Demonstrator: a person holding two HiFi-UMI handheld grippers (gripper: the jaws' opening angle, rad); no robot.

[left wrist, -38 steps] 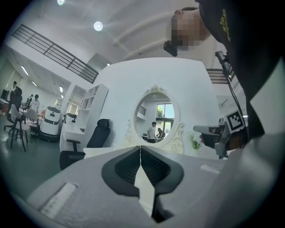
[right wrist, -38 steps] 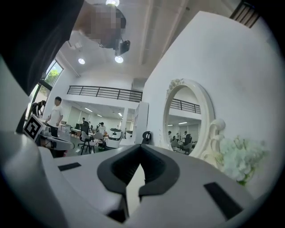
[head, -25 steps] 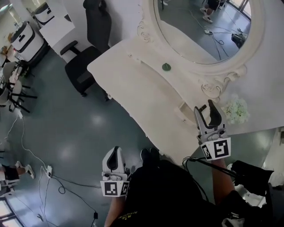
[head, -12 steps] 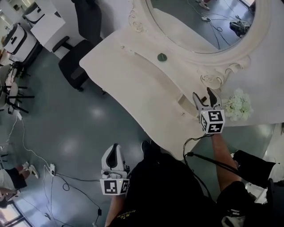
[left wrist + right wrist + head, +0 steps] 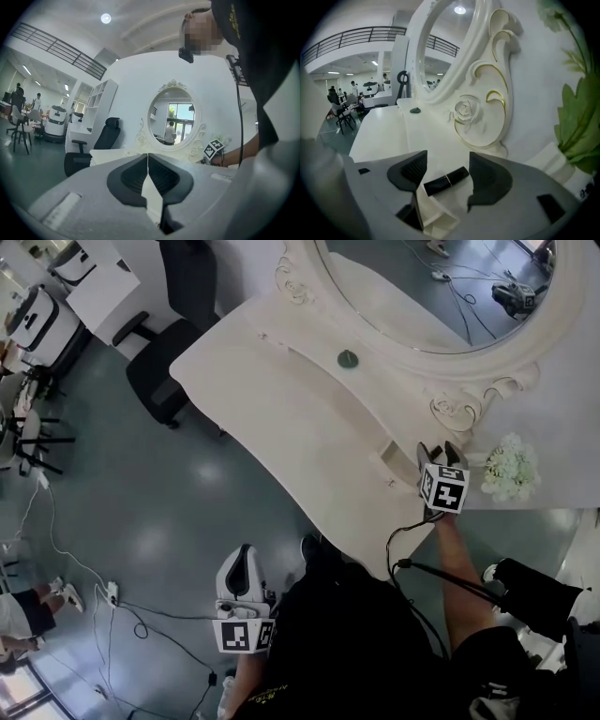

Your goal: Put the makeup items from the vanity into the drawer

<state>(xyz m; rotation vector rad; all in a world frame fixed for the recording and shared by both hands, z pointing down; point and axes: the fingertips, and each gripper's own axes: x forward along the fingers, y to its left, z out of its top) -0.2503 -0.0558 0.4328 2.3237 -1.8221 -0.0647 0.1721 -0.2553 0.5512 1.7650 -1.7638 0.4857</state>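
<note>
White-painted vanity (image 5: pixel 281 390) fills the head view, its oval mirror (image 5: pixel 441 296) along the back edge. The right gripper (image 5: pixel 439 450) points down at the vanity's right end, close to the mirror frame's scrollwork, with white flowers (image 5: pixel 511 470) just beside it. A small green object (image 5: pixel 349 358) sits on the raised ledge by the mirror's base, well apart from that gripper. The left gripper (image 5: pixel 244 554) hangs off the vanity's front edge, above the grey floor.

In the left gripper view, the left gripper (image 5: pixel 148 157) is clenched, its tips meeting with nothing between them.

In the right gripper view, the right gripper (image 5: pixel 448 155) is released: its jaws have just been opening wide, then drawing in slightly. A black lipstick (image 5: pixel 446 180) lies on the vanity top between them, untouched by either pad.
</note>
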